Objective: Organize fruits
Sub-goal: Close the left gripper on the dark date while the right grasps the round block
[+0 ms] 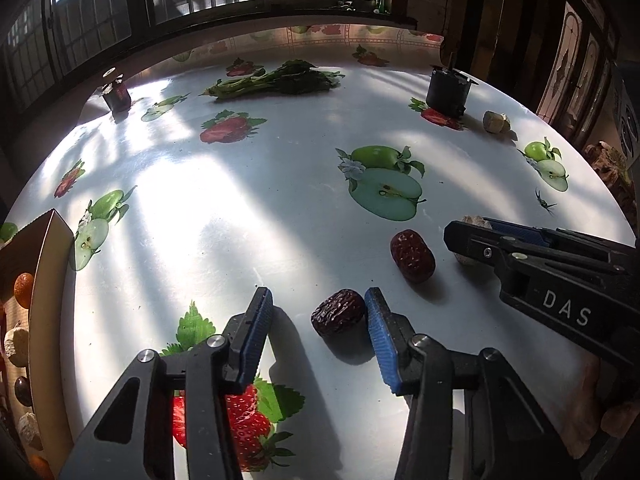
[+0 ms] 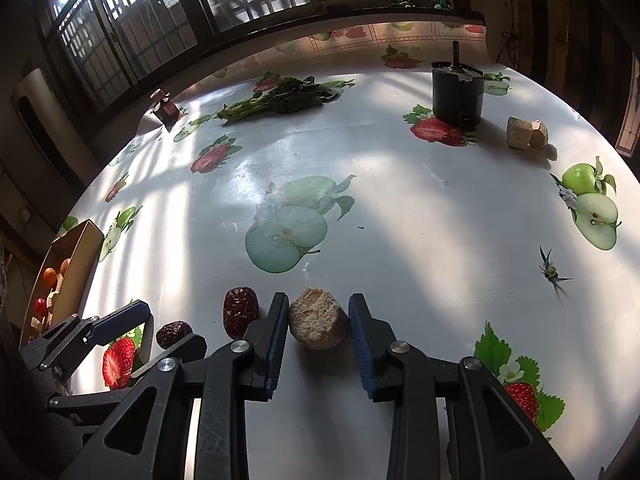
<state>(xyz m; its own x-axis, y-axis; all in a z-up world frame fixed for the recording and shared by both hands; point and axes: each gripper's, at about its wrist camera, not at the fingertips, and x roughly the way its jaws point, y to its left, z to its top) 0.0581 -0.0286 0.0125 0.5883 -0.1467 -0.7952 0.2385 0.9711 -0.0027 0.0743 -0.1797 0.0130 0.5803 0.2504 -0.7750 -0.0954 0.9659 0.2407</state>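
two grippers staged, one item each

my left gripper (image 1: 319, 312) is open on the table (image 1: 224, 200). the dark dried date (image 1: 338, 317) lies between its fingers, touching the right pad and apart from the left. a second, redder date (image 1: 412, 255) lies beyond, towards my right gripper.

my right gripper (image 2: 318, 322) is open around the beige crumbly chunk (image 2: 318, 323); the left pad touches it, the right pad sits just beside it.

the box (image 1: 48, 280) holding sorted fruits stands at the far left edge, nearer the left gripper. judgement: close each gripper, then carry leftward, left gripper first.
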